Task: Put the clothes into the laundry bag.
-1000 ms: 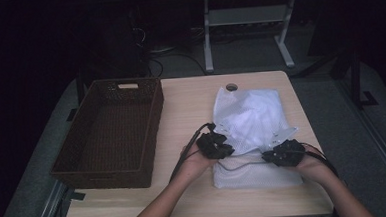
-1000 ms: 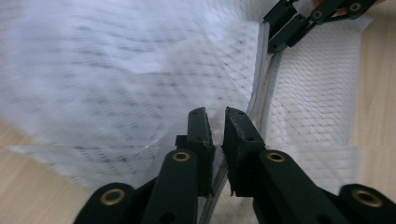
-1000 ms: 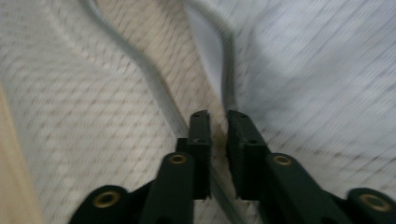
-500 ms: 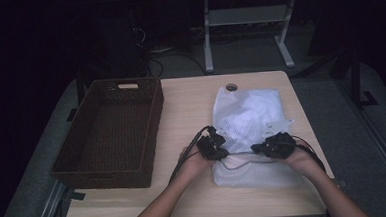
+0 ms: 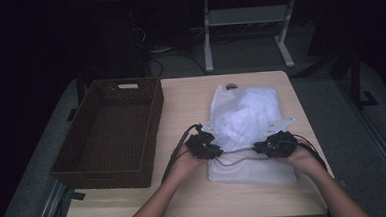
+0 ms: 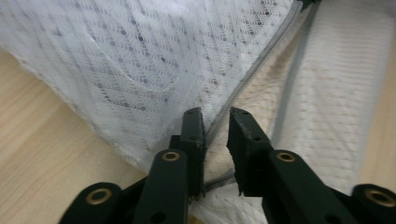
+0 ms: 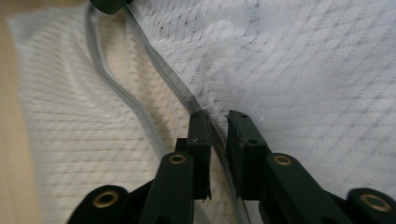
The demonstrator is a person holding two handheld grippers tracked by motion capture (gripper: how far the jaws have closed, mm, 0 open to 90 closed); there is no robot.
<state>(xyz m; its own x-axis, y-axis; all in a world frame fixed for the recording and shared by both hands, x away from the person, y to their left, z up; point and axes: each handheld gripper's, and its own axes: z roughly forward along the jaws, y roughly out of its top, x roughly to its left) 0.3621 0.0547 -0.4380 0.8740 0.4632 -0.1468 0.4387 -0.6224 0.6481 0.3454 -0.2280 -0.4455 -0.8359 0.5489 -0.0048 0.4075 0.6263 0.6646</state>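
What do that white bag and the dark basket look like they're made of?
The white bag looks like soft synthetic mesh: small holes show through it, and a grey zipper runs along an edge. The basket looks like dark brown woven wicker or rattan, matte, though it could be plastic imitation.

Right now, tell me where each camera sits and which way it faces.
High view: above the person's side, looking forward and down on the table; forearms, both hands.
Left gripper view: on the left gripper, along its jaws at the mesh bag.
Right gripper view: on the right gripper, likewise.
Shared: the bag's grey zipper.
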